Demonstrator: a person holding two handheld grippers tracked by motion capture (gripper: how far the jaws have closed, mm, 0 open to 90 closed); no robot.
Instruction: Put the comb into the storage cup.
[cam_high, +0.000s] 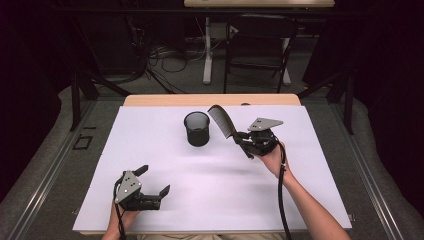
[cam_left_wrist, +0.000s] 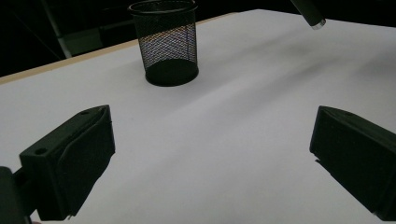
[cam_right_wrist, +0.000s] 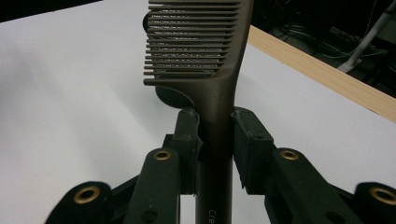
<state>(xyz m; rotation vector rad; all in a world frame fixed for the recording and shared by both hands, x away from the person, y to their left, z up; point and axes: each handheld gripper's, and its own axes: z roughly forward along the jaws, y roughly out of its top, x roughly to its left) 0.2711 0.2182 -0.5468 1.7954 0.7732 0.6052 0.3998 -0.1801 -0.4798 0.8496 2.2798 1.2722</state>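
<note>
A: Item one?

B: Comb (cam_high: 222, 120), dark brown, wide-toothed, long handle. Held above the table, right of centre and toward the far side. Its toothed end rises up and leftward, just right of the cup's rim and apart from it. In the right gripper view the teeth (cam_right_wrist: 187, 44) stand in front of the cup's mesh.

A: Held by what?

B: Right gripper (cam_high: 243, 138). Its two black jaws pinch the comb's handle (cam_right_wrist: 215, 140), one pad on either side, below the teeth. A grey three-cornered plate (cam_high: 264, 123) sits on top of it; a black cable (cam_high: 281, 195) trails back along the person's forearm.

A: Item two?

B: Mesh pen cup (cam_high: 196, 128), black wire, round, upright, open at the top. It stands on the white sheet at centre, toward the far edge. In the left gripper view it sits at upper left (cam_left_wrist: 166, 42).

A: Item three?

B: Left gripper (cam_high: 154, 181), near left of the table, low over the sheet, well apart from the cup and the comb. Jaws spread wide, nothing between them.

A: Surface?

B: White sheet (cam_high: 165, 165) covering a wooden table (cam_high: 150, 100), whose bare edge shows along the far side.

A: Surroundings?

B: Dark folding chair (cam_high: 257, 47) and a white table leg (cam_high: 207, 50) beyond the far edge.
</note>
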